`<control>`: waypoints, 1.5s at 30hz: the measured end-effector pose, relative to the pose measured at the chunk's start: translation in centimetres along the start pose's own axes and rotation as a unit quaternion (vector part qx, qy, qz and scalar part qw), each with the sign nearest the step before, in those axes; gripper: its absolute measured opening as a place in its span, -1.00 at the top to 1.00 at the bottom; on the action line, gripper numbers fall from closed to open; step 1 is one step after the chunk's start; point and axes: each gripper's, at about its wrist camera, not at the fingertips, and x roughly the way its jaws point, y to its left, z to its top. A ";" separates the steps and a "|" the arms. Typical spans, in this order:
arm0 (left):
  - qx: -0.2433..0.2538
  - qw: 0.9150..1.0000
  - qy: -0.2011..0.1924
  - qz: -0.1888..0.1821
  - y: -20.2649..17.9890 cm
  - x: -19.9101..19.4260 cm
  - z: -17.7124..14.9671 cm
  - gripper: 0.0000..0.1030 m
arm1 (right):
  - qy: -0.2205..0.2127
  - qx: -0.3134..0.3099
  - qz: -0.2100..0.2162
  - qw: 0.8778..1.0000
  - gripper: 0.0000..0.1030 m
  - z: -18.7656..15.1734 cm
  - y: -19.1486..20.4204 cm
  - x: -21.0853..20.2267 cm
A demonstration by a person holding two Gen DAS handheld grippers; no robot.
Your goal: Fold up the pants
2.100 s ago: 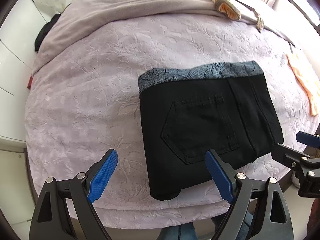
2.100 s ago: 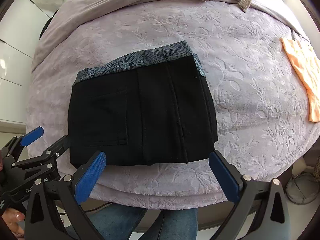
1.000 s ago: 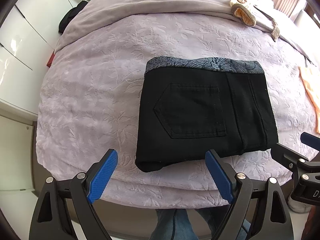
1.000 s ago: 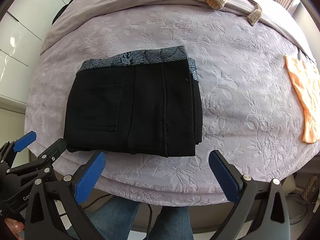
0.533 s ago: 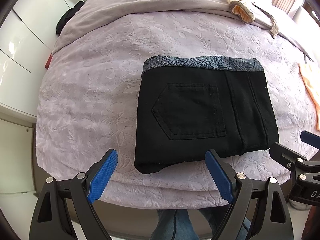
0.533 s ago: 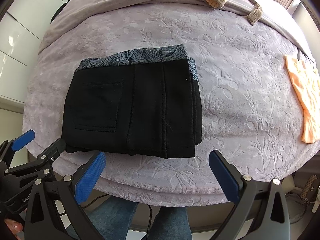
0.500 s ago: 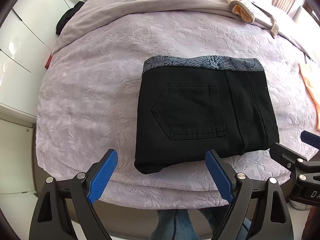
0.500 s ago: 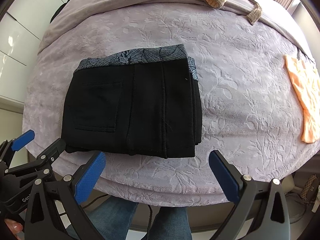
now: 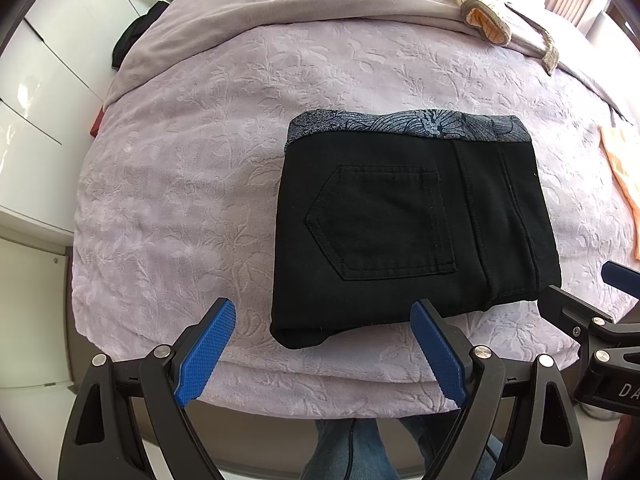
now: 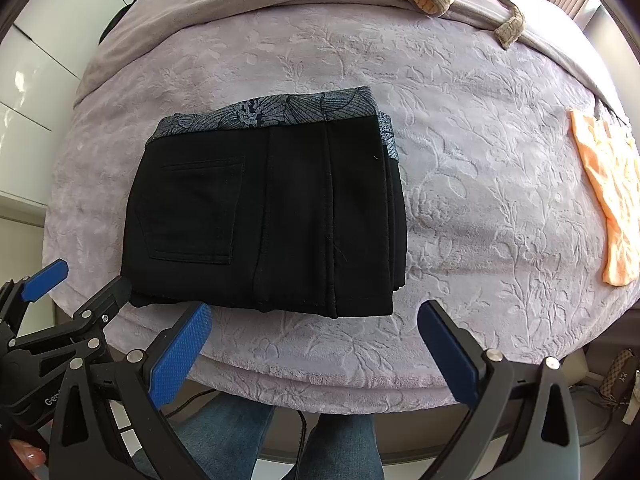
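— On the lilac bedspread [image 9: 208, 184], left to right: where are the pants?
— Black pants [image 9: 400, 232] lie folded in a neat rectangle near the bed's front edge, patterned grey waistband [image 9: 400, 126] on the far side, back pocket [image 9: 380, 220] facing up.
— And the grippers?
— Left gripper [image 9: 322, 350] hangs above, blue pads spread wide, nothing between them. Right gripper [image 10: 316, 352] likewise, jaws apart and empty.
— Any writing?
— Only fragments: "Gen" on the left gripper's body, "DA" on the right's. An orange cloth [image 10: 612, 196] sits far right.

Each hand-held gripper [image 9: 322, 350] [image 10: 314, 350] is black with blue ribbed pads [image 9: 205, 354] and silver screws (white lettering, partly cut off); jeans [image 10: 224, 432] below.
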 end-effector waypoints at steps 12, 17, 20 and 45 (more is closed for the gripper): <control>0.004 1.000 0.002 -0.002 0.3 0.2 -0.1 -0.75 | 0.000 -0.004 -0.005 1.000 -0.99 0.1 0.3 0.1; 0.005 1.000 0.003 -0.001 0.1 0.2 0.0 -0.75 | 0.000 -0.005 -0.008 1.000 -0.99 0.1 0.4 0.2; 0.003 1.000 0.003 -0.001 0.0 0.2 0.0 -0.75 | 0.000 -0.006 -0.009 1.000 -0.99 0.2 0.5 0.2; 0.017 1.000 0.000 0.003 -0.2 0.4 0.1 -0.75 | 0.003 -0.015 -0.014 1.000 -0.99 0.3 0.9 0.7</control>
